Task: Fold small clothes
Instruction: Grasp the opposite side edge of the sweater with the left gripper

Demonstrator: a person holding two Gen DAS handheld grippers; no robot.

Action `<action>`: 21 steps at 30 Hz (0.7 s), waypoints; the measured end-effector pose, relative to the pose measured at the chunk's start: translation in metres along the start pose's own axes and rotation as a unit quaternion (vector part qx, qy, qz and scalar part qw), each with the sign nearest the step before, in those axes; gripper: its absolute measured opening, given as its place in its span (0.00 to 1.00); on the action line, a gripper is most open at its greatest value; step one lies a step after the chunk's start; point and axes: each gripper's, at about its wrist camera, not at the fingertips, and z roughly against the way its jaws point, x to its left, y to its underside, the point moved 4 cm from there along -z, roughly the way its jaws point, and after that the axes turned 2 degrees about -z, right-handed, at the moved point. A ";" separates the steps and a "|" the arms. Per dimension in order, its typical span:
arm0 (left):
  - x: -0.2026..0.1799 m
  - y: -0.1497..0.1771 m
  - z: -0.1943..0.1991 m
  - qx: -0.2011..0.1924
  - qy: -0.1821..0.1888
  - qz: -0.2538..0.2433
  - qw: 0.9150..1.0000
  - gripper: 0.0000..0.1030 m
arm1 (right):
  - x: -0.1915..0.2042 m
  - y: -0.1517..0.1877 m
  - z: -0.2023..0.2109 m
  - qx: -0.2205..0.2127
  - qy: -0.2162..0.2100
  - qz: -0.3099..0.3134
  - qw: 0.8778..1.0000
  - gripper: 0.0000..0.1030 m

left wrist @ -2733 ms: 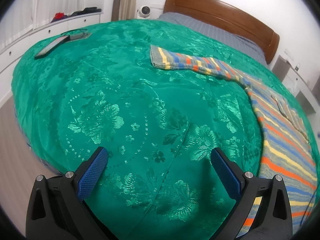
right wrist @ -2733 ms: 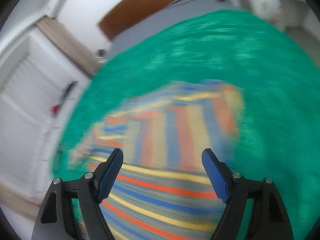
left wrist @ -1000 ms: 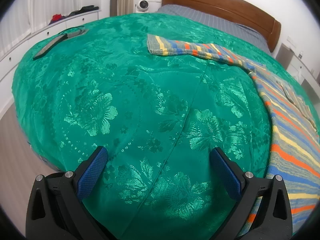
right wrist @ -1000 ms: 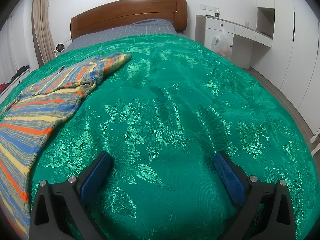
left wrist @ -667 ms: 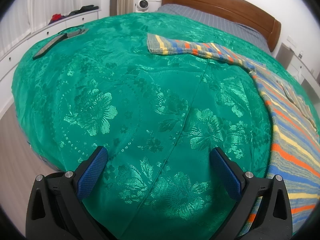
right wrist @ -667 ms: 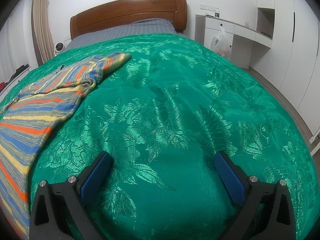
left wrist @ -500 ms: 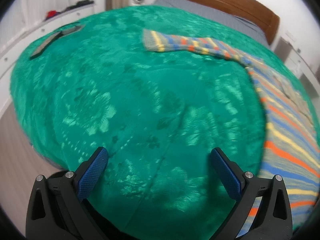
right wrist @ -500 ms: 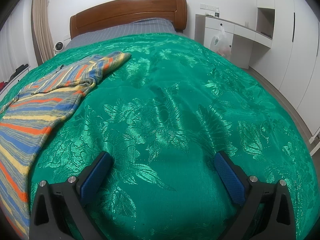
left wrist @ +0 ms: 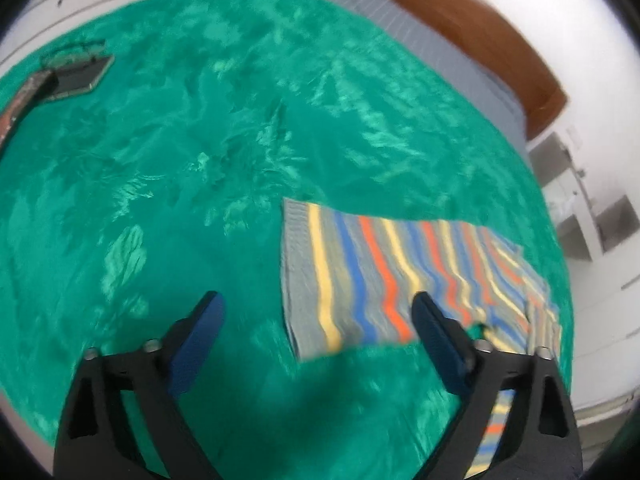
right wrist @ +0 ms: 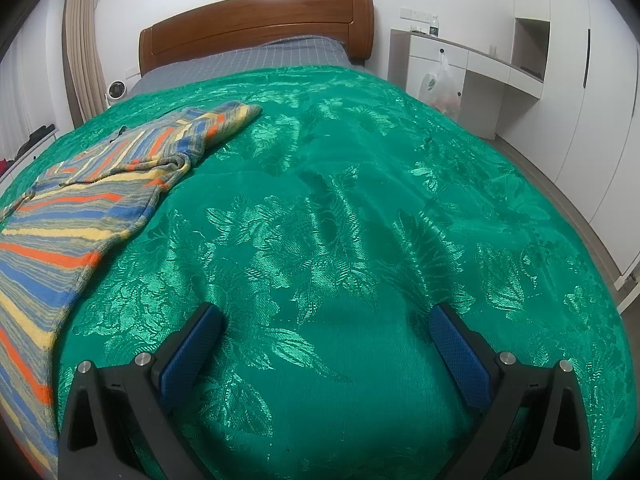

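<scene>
The left claw point(left wrist: 316, 322) hangs over the striped sweater's point(left wrist: 384, 276) cuff on the green bedspread point(left wrist: 200, 160) — jaws wide, closing, empty — while the right claw point(right wrist: 326, 344) gapes empty over bare bedspread.

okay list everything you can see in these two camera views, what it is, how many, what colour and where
striped garment: one, grey with yellow, blue and orange stripes, spread flat on the bedspread
bedspread: one, green floral, covering the bed
headboard: one, brown wood, far end
flat dark devices: two, near the bed's far left edge
small fan: one, white, beside the headboard
plastic bag: one, white, hanging on the white desk
left gripper: black, blue pads, jaws closing, sleeve cuff between them, not pinched
right gripper: open over bare bedspread
</scene>
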 end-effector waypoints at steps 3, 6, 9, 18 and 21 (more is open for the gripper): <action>-0.002 0.002 -0.020 0.024 0.001 0.016 1.000 0.74 | 0.000 0.000 0.000 0.000 0.002 0.001 1.000 0.99; -0.013 0.006 -0.034 0.039 -0.001 0.001 0.999 0.43 | 0.000 0.000 0.000 0.000 0.004 0.002 1.000 0.99; -0.025 0.002 -0.038 0.030 -0.019 -0.021 0.999 0.03 | 0.000 -0.001 0.000 0.000 0.004 0.002 1.000 1.00; -0.209 -0.019 0.025 -0.070 -0.016 -0.246 0.967 0.02 | 0.000 -0.001 -0.001 -0.002 0.005 0.003 1.000 1.00; -0.302 0.012 0.026 -0.077 0.010 -0.332 0.940 0.02 | 0.000 -0.001 -0.001 -0.002 0.005 0.003 1.000 1.00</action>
